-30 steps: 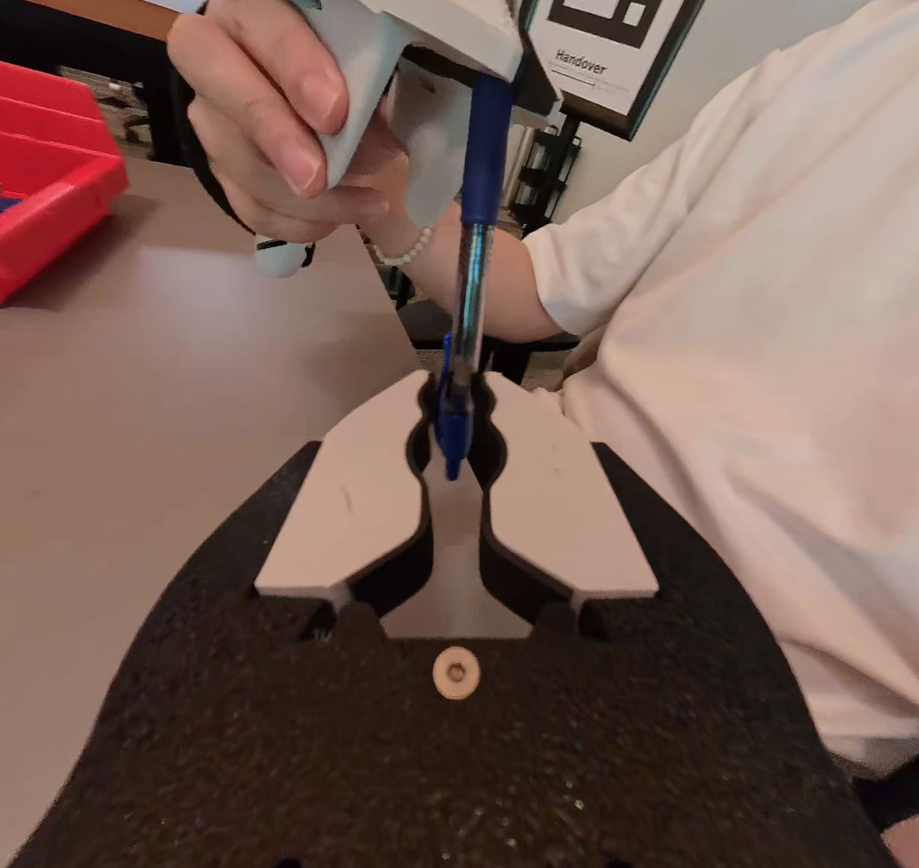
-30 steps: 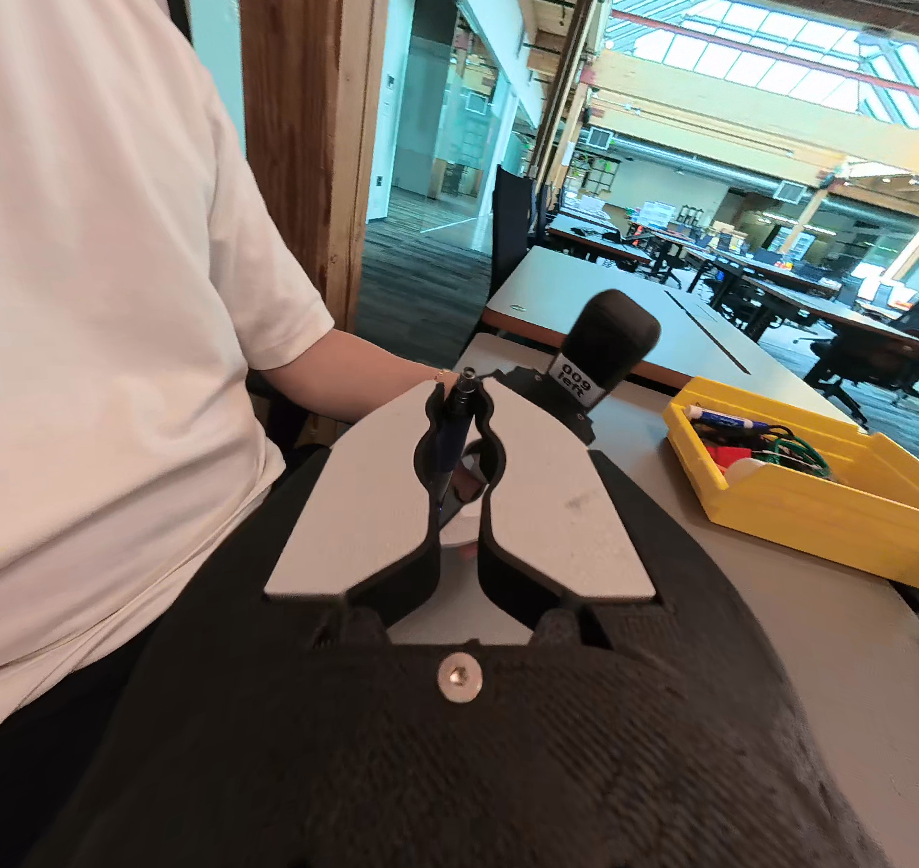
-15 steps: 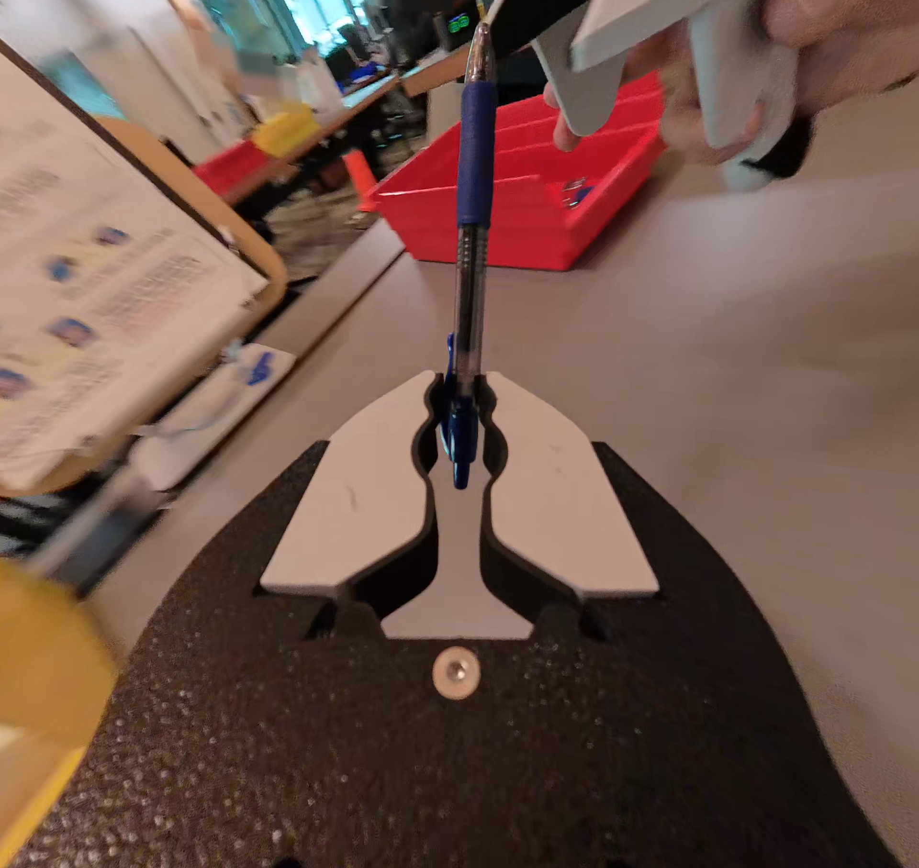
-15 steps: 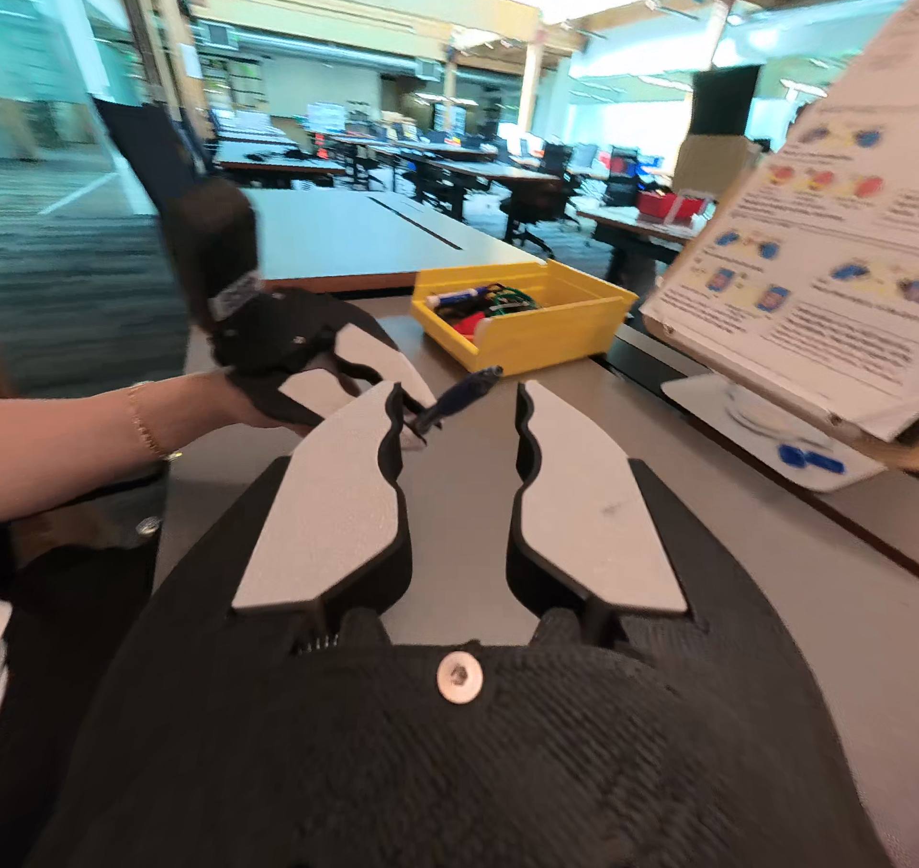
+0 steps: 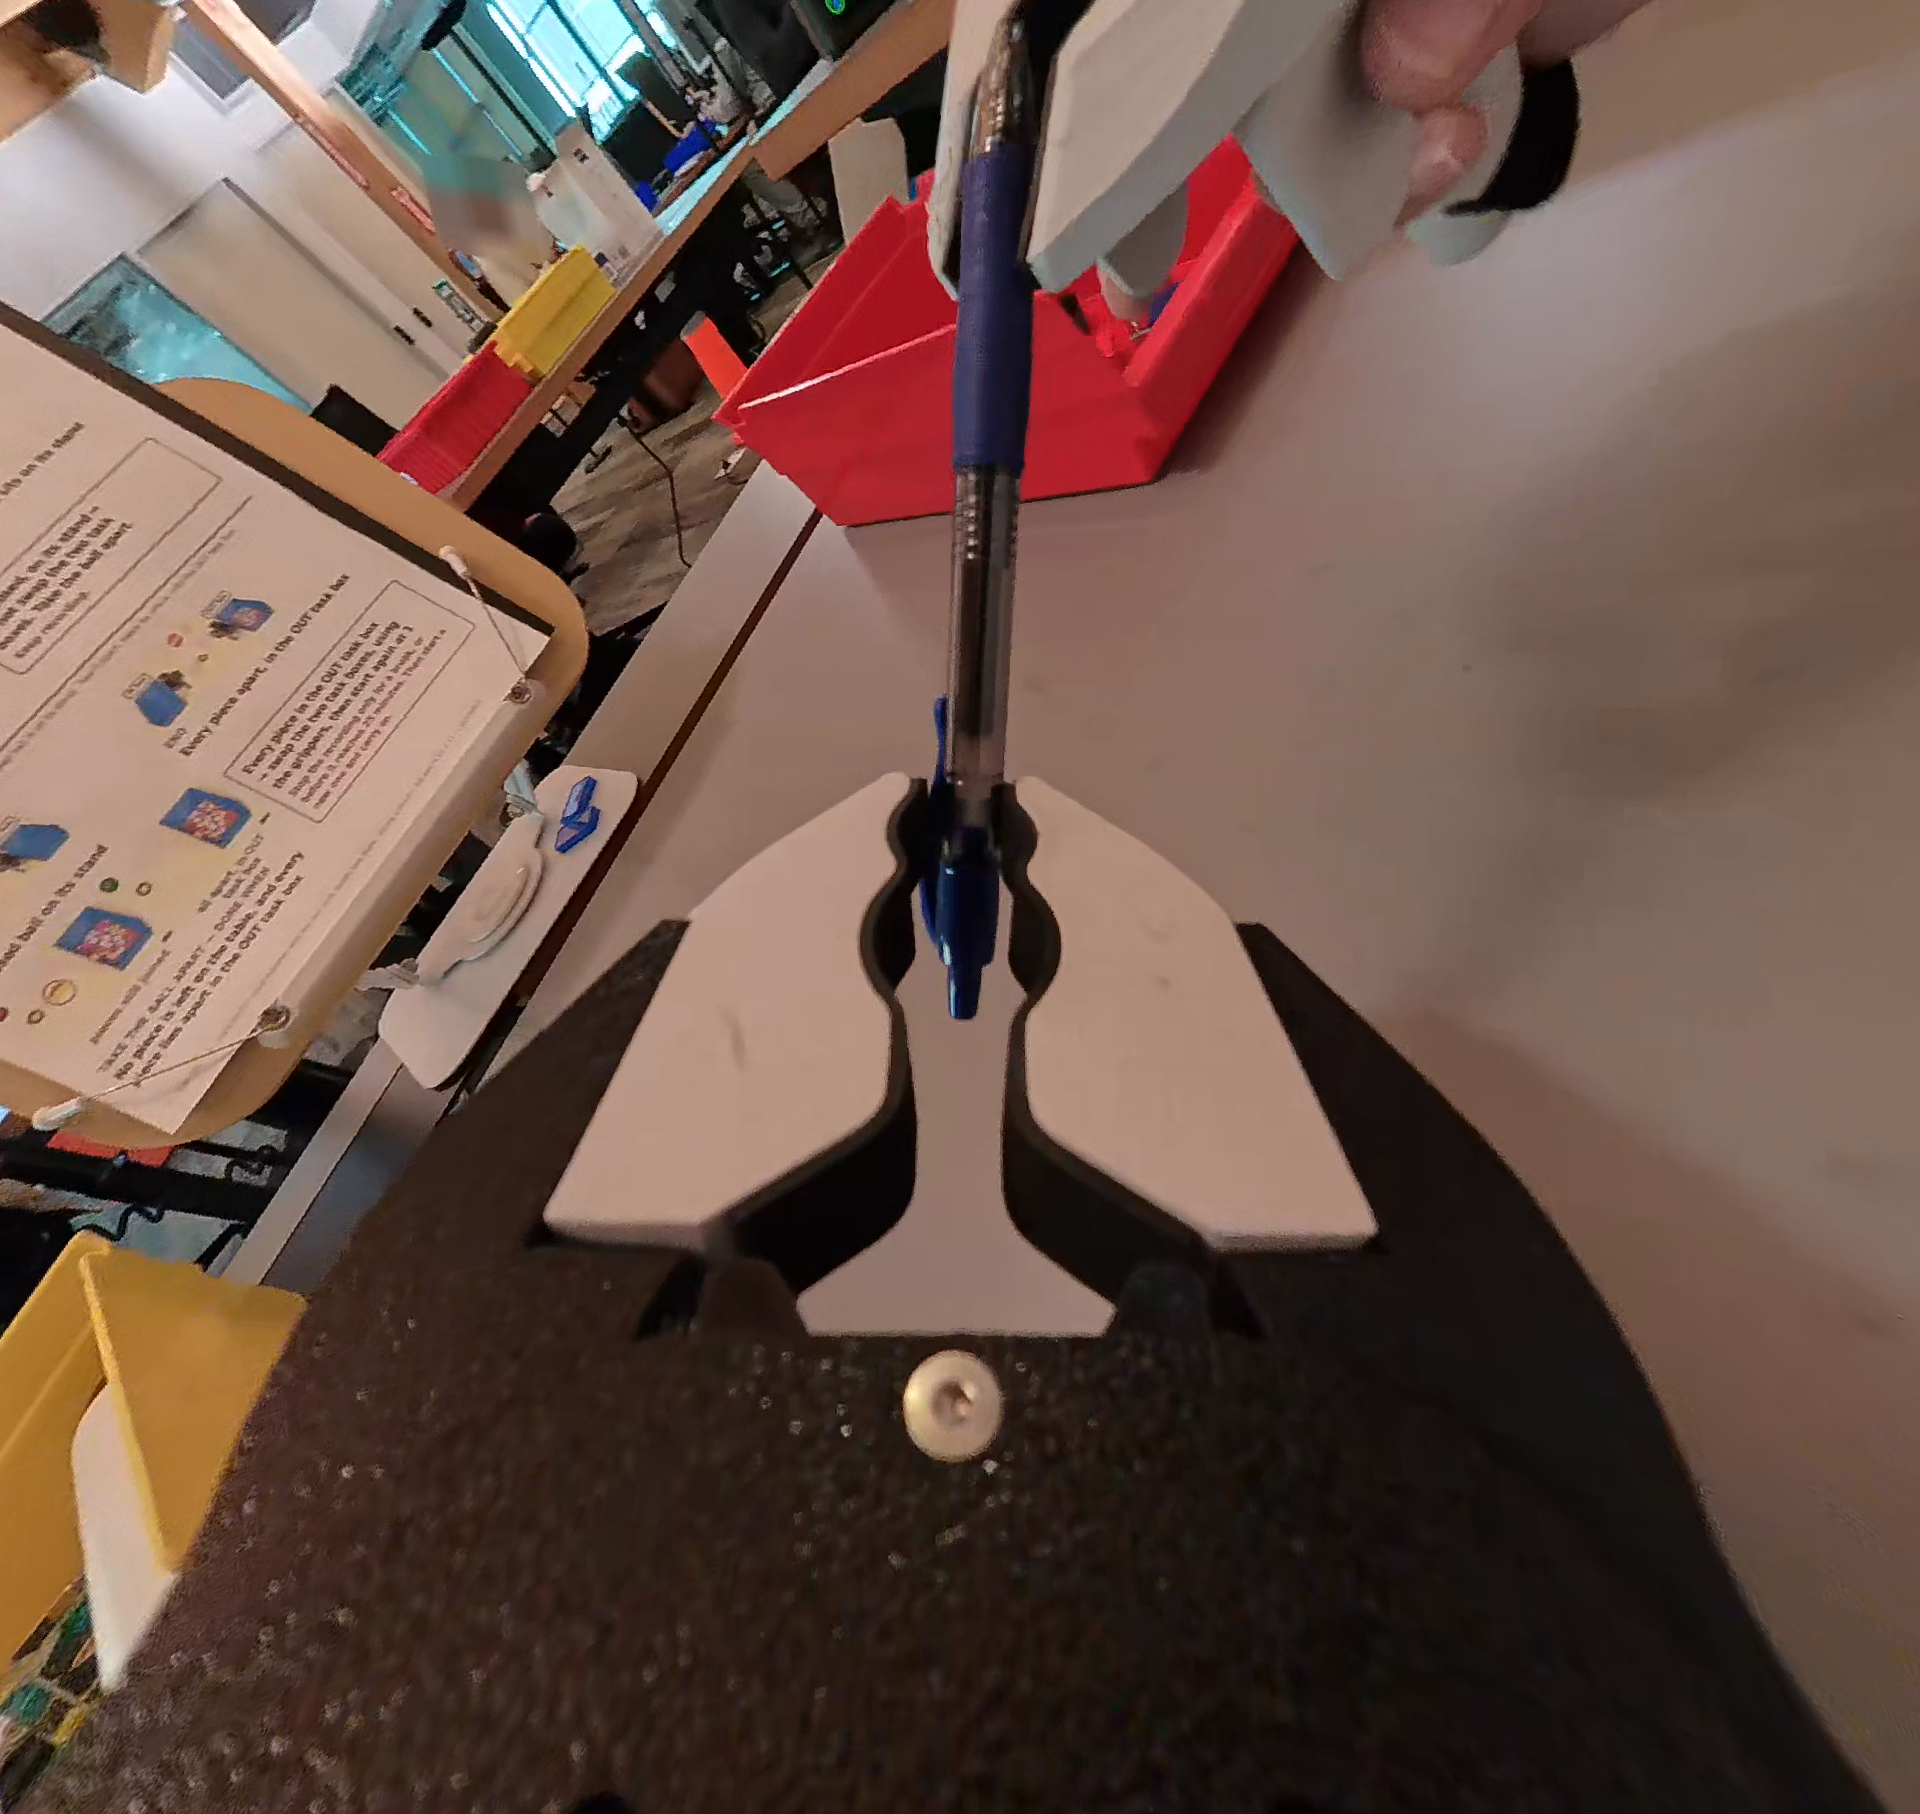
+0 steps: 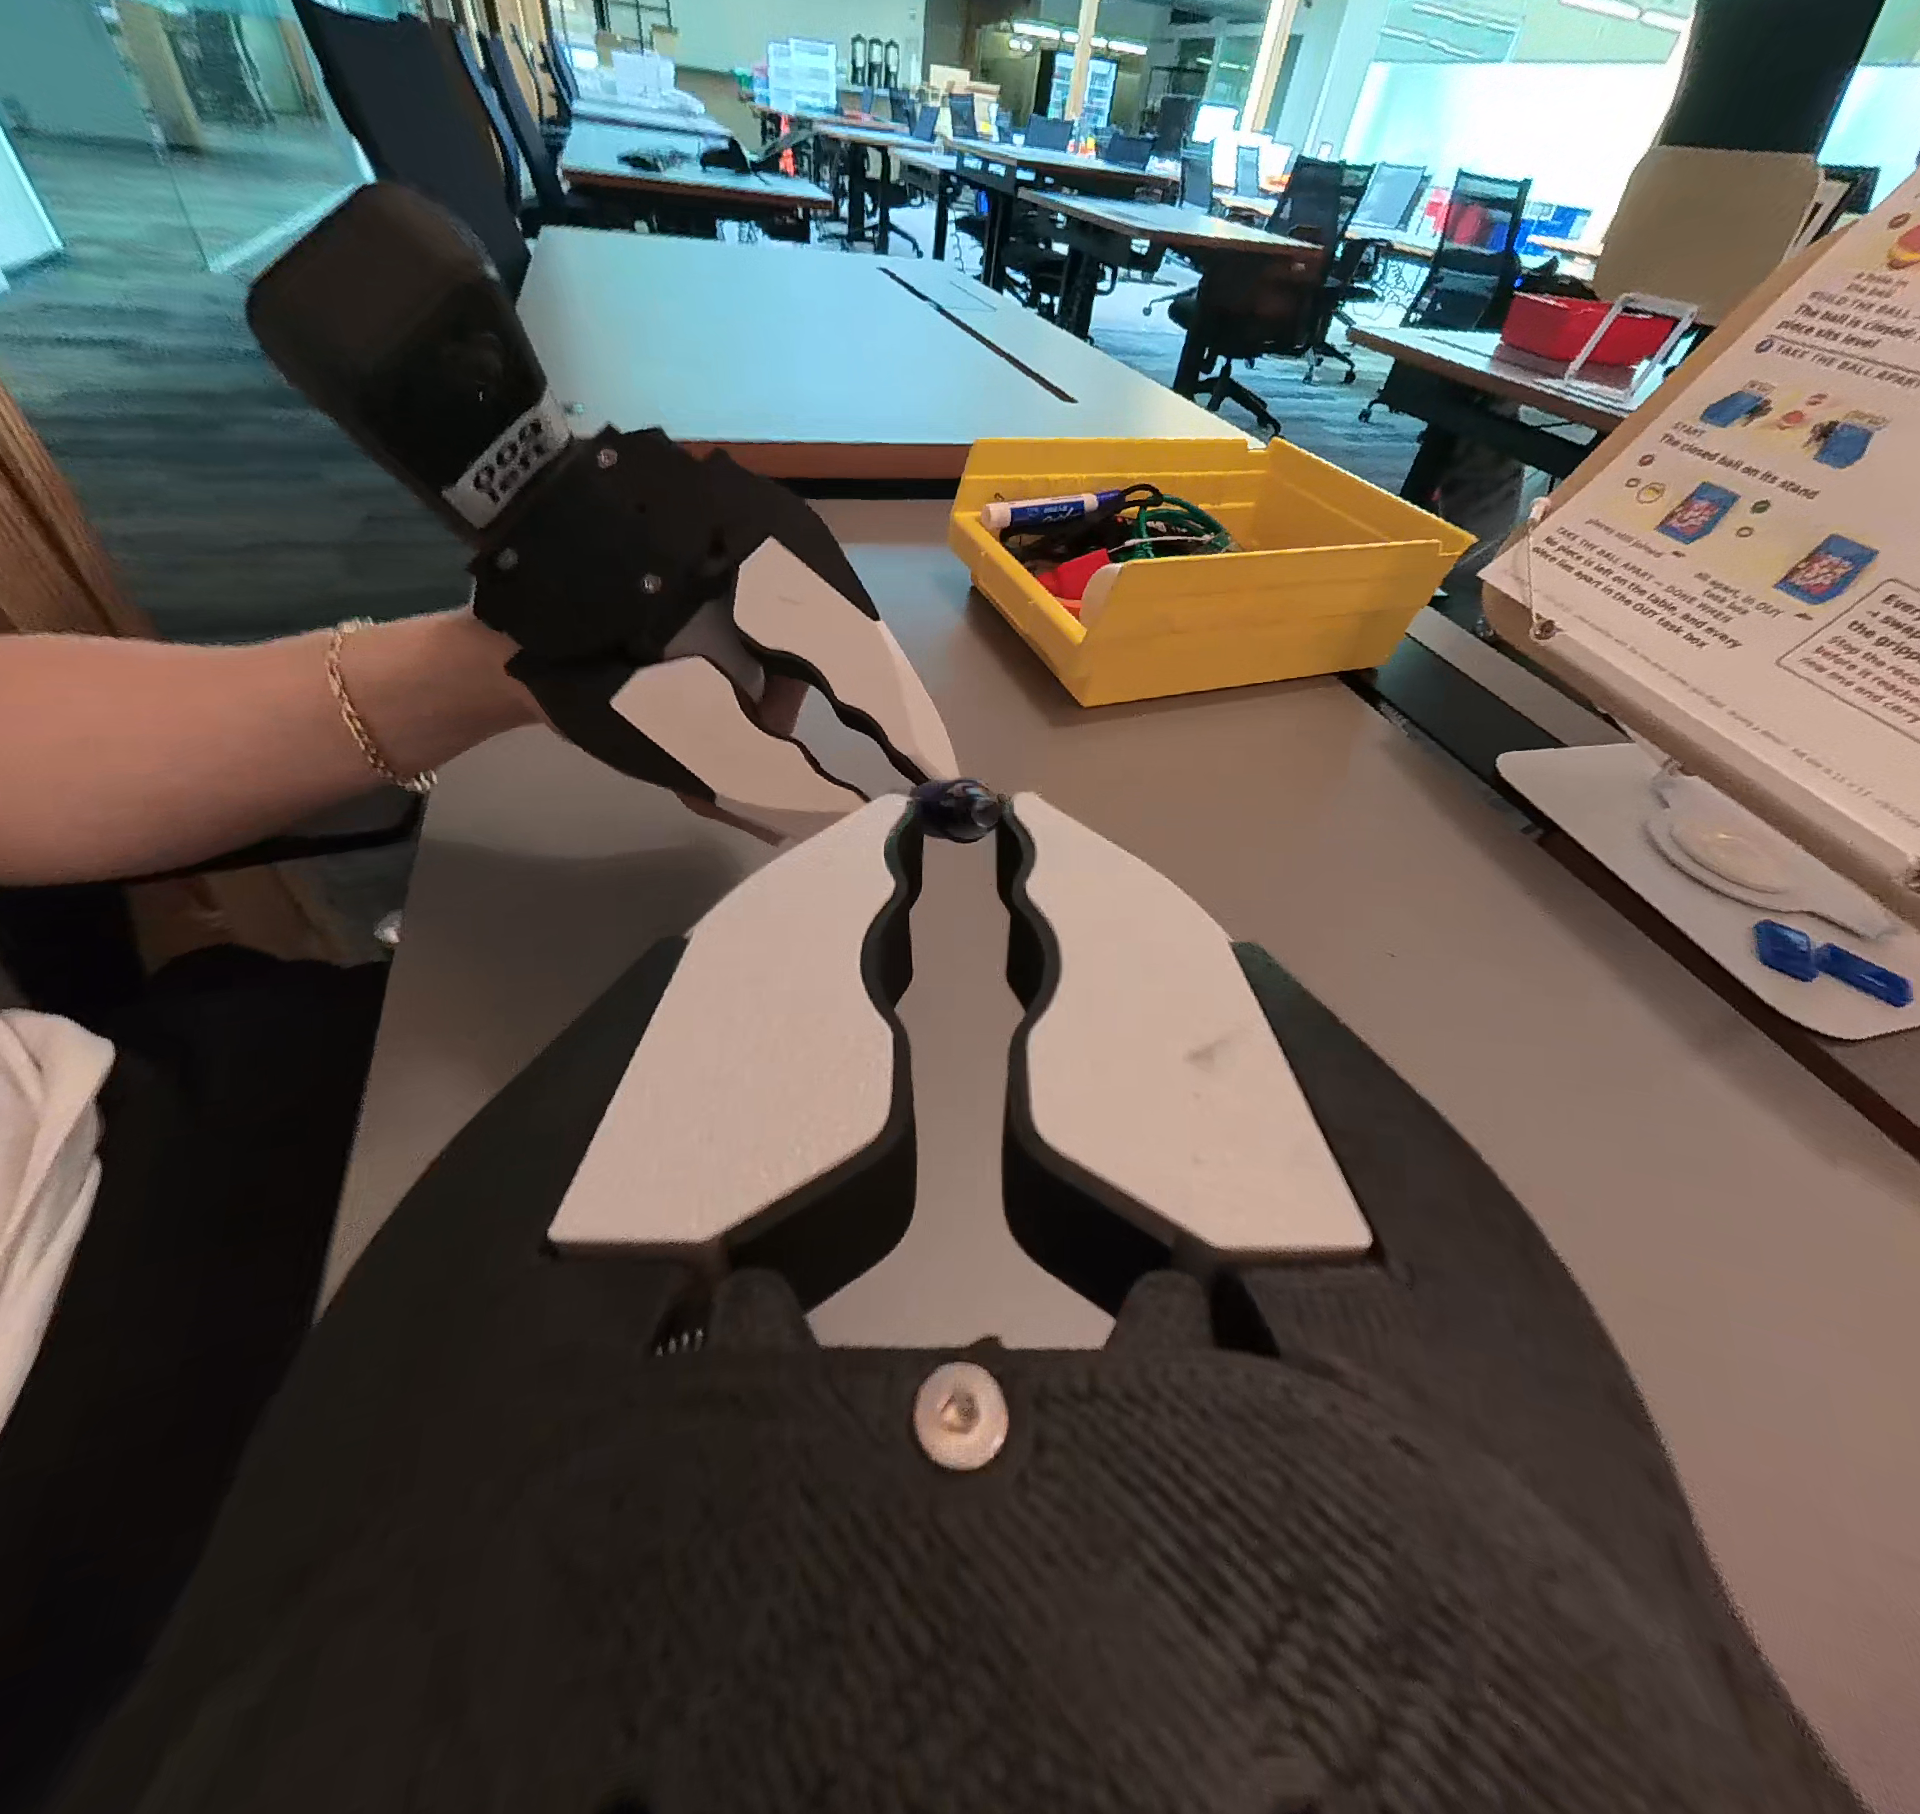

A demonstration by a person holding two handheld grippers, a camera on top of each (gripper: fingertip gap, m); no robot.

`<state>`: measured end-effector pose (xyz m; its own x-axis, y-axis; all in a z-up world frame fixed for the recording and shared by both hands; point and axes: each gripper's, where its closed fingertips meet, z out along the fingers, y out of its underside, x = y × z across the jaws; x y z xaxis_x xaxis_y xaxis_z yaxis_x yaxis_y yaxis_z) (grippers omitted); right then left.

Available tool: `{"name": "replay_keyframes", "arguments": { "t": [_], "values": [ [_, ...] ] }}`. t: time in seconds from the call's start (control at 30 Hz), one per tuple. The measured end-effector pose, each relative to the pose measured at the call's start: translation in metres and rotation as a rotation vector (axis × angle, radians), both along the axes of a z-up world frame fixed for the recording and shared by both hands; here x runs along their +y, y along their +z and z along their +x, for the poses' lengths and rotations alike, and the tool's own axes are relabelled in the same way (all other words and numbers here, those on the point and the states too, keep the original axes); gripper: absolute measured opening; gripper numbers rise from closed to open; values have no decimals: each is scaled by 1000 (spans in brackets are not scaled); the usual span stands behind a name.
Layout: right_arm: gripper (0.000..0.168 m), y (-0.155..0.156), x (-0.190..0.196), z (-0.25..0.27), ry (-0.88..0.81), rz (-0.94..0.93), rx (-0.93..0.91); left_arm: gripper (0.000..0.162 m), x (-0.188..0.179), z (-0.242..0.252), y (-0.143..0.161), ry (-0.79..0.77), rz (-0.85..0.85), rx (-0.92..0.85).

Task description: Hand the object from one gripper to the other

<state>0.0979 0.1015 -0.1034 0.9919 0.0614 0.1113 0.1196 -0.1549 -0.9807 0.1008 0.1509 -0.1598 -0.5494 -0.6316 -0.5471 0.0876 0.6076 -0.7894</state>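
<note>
Left wrist view: your left gripper [image 5: 961,808] pinches pen [image 5: 977,621] clip-end; right gripper [image 6: 956,814] clamps its tip, both closed, sharing it mid-transfer

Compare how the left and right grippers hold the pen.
Left gripper clamps the pen's clip end; right gripper takes the blue-grip end. Left has the clip end poking back between its fingers; right pinches at its very fingertips. Shared: both look closed on the same pen.
</note>
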Motion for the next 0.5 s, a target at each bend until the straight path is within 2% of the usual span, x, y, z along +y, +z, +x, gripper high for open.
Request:
{"name": "replay_keyframes", "arguments": {
  "t": [0.03, 0.1, 0.2, 0.3, 0.4, 0.5],
  "values": [
    [17, -1, -3, 3, -23, -13, -46, 13, 1, -1, -1, -3, 17, 12],
    [42, 3, -9, 10, -93, -39, -183, 13, 6, -2, -7, 13, 102, 26],
    [45, -6, -13, -4, -59, -169, -365, 13, 11, -5, -14, 28, 264, 32],
    [45, -35, -8, -6, -71, -373, -513, 13, 7, -7, -16, 23, 368, 17],
    [42, -62, 1, -5, -60, -482, -534, 12, 0, -10, -16, 4, 447, -13],
    [39, -71, 10, -14, -1, -467, -491, 12, -3, -10, -20, -7, 500, -30]
  ]
}}
